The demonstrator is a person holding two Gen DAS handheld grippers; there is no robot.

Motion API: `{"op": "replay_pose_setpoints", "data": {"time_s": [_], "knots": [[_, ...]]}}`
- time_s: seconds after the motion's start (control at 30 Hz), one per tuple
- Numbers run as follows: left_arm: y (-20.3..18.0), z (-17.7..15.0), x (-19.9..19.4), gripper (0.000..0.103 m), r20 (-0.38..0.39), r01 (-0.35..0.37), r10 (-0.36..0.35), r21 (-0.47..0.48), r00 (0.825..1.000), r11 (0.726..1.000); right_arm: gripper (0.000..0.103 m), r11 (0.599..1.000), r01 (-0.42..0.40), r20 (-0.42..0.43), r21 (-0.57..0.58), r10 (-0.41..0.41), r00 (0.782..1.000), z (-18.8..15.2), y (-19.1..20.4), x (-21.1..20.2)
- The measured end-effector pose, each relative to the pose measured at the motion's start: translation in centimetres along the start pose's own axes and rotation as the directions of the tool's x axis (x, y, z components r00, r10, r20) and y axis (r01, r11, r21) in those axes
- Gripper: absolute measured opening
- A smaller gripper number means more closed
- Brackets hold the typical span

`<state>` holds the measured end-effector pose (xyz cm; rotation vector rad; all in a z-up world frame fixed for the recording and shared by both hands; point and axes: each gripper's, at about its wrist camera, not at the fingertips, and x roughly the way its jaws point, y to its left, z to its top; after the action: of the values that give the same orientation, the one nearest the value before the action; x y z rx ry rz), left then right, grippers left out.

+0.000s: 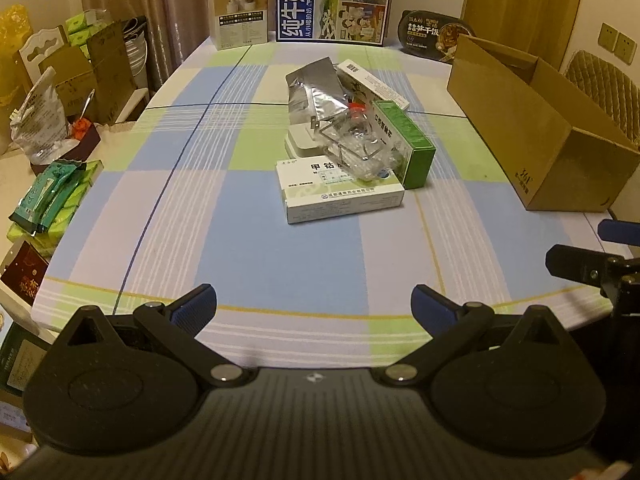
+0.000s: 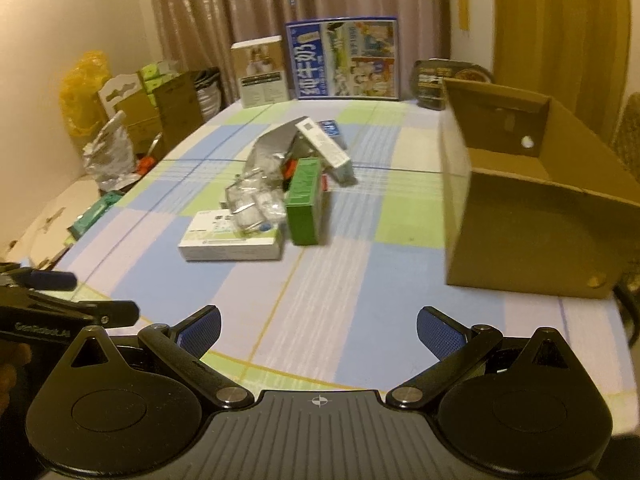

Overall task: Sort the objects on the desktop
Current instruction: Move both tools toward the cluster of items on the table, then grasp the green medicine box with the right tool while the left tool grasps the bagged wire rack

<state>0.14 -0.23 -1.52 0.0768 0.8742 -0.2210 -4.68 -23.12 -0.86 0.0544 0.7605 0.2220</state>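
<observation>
A pile of objects lies mid-table: a white medicine box [image 1: 344,196] [image 2: 230,242] in front, a green box [image 1: 408,142] [image 2: 305,200] beside it, a clear crinkled plastic pack [image 1: 360,144] [image 2: 252,202] on top, a silver foil pouch [image 1: 316,90] [image 2: 276,142] and a long white box [image 1: 372,84] [image 2: 324,142] behind. An open cardboard box [image 1: 536,128] [image 2: 532,208] stands at the right. My left gripper [image 1: 314,306] hovers open over the near table edge, nothing between its fingers. My right gripper [image 2: 318,330] is also open and empty, near the front edge, well short of the pile.
A checked tablecloth [image 1: 248,240] [image 2: 352,280] covers the table. At the far edge stand a milk carton box [image 1: 334,2] [image 2: 344,60], a white product box [image 1: 238,12] [image 2: 262,72] and a dark food bowl [image 1: 436,36]. Bags and cartons [image 1: 60,120] crowd the left side.
</observation>
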Motion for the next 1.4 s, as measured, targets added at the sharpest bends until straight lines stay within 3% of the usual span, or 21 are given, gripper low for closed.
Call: {"op": "replay_pose_setpoints", "data": {"time_s": [0.4,0.63,0.93,1.27,1.4], "knots": [[1.3,1.8,1.8,0.102,0.037,-0.017,0.014,0.067,0.999,0.998,0.101,0.996,-0.014,0.029,-0.089,0.016,0.999,1.6,0.9,2.7],[1.6,3.8,3.7,0.102,0.061,0.046,-0.057,0.162,0.996,0.986,0.101,0.989,-0.043,0.03,-0.139,0.047,0.998,3.1,1.4,5.4],[2.3,6.7,6.8,0.102,0.068,0.125,-0.156,0.333,0.985,0.935,0.084,0.986,-0.041,0.024,-0.162,0.046,0.999,5.4,1.1,9.4],[1.1,8.6,10.5,0.096,0.049,0.196,-0.247,0.468,0.968,0.862,0.059,0.986,-0.044,-0.007,-0.159,0.043,0.999,7.1,0.5,13.3],[0.5,9.5,11.8,0.095,0.057,0.199,-0.269,0.529,0.962,0.825,0.055,0.985,-0.043,-0.022,-0.166,0.04,0.999,7.4,0.5,14.6]]}}
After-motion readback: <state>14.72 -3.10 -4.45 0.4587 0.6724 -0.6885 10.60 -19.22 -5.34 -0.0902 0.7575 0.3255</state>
